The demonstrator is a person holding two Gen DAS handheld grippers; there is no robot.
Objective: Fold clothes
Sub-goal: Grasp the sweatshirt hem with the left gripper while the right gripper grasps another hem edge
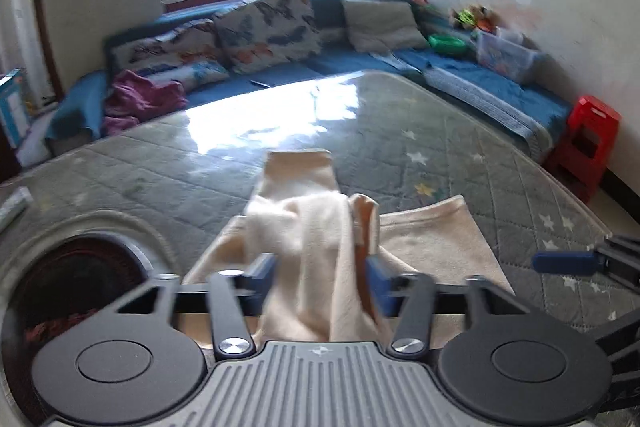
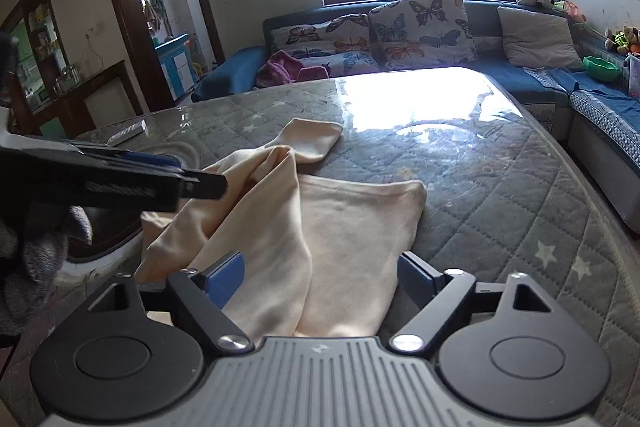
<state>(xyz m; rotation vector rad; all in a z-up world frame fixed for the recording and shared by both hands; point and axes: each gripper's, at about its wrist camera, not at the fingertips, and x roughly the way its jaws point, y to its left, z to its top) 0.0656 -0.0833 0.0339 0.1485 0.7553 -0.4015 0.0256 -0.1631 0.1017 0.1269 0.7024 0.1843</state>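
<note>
A cream garment (image 1: 432,239) lies partly spread on the grey quilted table cover (image 1: 460,131), with one narrow end (image 2: 316,139) stretched toward the far side. My left gripper (image 1: 322,275) is shut on a bunched fold of it, and the cloth fills the gap between the blue pads. From the right wrist view this left gripper (image 2: 200,183) comes in from the left, with the fold raised at its tip. My right gripper (image 2: 320,275) stands open and wide over the near edge of the garment (image 2: 352,219); cloth lies between its fingers and is not pinched. One blue right finger (image 1: 564,261) shows at the right edge.
A round dark opening (image 1: 80,267) is set in the table at the near left. A small flat box (image 2: 128,133) lies at the far left of the table. Beyond stands a blue corner sofa (image 2: 532,83) with butterfly cushions and a purple cloth (image 2: 280,67). A red stool (image 1: 584,143) stands at the right.
</note>
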